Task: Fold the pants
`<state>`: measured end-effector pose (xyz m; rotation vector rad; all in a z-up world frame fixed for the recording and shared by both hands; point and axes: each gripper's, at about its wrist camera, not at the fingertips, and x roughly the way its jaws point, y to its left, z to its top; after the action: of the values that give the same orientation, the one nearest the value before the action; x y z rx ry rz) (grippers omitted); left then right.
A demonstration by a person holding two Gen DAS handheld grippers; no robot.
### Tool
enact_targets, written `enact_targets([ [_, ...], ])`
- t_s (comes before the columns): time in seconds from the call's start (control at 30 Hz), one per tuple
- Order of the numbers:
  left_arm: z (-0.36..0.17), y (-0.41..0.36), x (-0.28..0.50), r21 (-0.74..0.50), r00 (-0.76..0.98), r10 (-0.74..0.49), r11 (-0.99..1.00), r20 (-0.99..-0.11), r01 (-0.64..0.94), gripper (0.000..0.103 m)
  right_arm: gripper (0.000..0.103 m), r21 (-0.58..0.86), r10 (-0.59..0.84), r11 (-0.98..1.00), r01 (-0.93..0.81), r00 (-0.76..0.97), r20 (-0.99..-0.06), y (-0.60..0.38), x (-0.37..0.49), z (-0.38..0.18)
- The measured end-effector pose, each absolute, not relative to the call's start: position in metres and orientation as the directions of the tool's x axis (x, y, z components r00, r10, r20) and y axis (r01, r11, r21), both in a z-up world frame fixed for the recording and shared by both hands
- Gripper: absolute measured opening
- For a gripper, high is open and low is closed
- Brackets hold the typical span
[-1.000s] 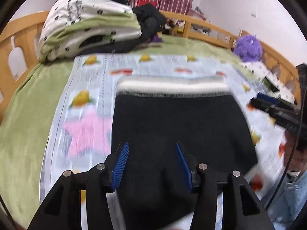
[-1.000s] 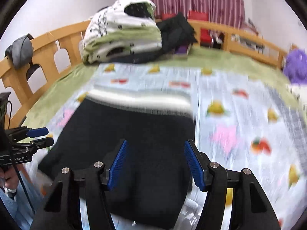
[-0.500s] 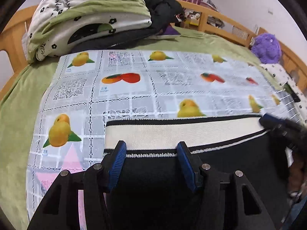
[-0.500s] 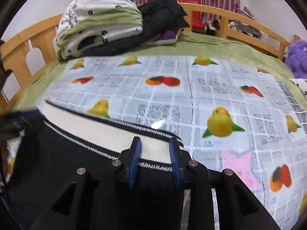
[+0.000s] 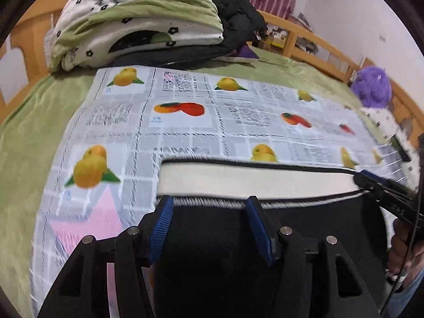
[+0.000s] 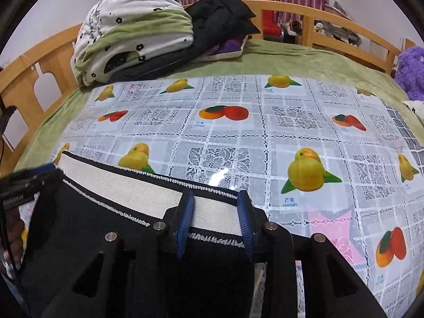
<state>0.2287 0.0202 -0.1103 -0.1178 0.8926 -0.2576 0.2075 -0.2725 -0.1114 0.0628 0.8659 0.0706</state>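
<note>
Black pants (image 5: 304, 238) with a cream waistband (image 5: 251, 182) lie on the fruit-print cloth, waistband toward the far side. My left gripper (image 5: 209, 225) is open, its blue pads over the black fabric just below the waistband near its left end. My right gripper (image 6: 216, 221) is open with a narrower gap, its pads straddling the waistband (image 6: 137, 182) near the right end of the pants (image 6: 92, 230). The right gripper also shows at the right in the left wrist view (image 5: 381, 188). The left gripper shows blurred at the left in the right wrist view (image 6: 23, 182).
The fruit-print cloth (image 6: 291, 122) covers a green bedsheet (image 6: 291, 55) on a wooden-railed bed (image 6: 344, 29). Folded bedding (image 6: 132, 26) and dark clothes (image 6: 222, 13) are piled at the far left. A purple plush toy (image 5: 373, 87) sits at the far right.
Both grippers moved forward from the pant legs to the waistband. The right gripper's jaws narrowed at half a second ago and have widened a little since. The left jaws stayed open.
</note>
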Motion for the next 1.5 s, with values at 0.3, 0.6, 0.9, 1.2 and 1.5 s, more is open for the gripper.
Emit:
enact_targets([
  [0.3, -0.095, 0.02, 0.178, -0.205, 0.564, -0.31, 0.948, -0.765, 0.243, 0.055, 0.051, 0.123, 0.15, 0.989, -0.086, 0.645, -0.749, -0.262, 0.145, -0.094],
  [0.6, -0.113, 0.018, 0.134, -0.096, 0.433, -0.246, 0.936, -0.867, 0.339, 0.055, 0.053, -0.036, 0.075, 0.986, -0.162, 0.628, -0.775, -0.239, 0.098, -0.092],
  [0.9, -0.116, 0.066, 0.063, -0.17, 0.494, -0.314, 0.934, -0.811, 0.313, 0.055, 0.053, 0.091, 0.126, 0.992, -0.087, 0.698, -0.705, -0.258, 0.038, -0.063],
  [1.2, -0.128, 0.073, 0.004, -0.121, 0.501, -0.309, 0.92, -0.809, 0.373, 0.055, 0.053, 0.105, 0.131, 0.991, -0.079, 0.667, -0.733, -0.247, 0.007, -0.081],
  [1.5, -0.137, 0.078, 0.014, -0.043, 0.545, -0.201, 0.957, -0.814, 0.288, 0.05, 0.053, 0.118, 0.137, 0.99, -0.073, 0.658, -0.74, -0.247, 0.01, -0.087],
])
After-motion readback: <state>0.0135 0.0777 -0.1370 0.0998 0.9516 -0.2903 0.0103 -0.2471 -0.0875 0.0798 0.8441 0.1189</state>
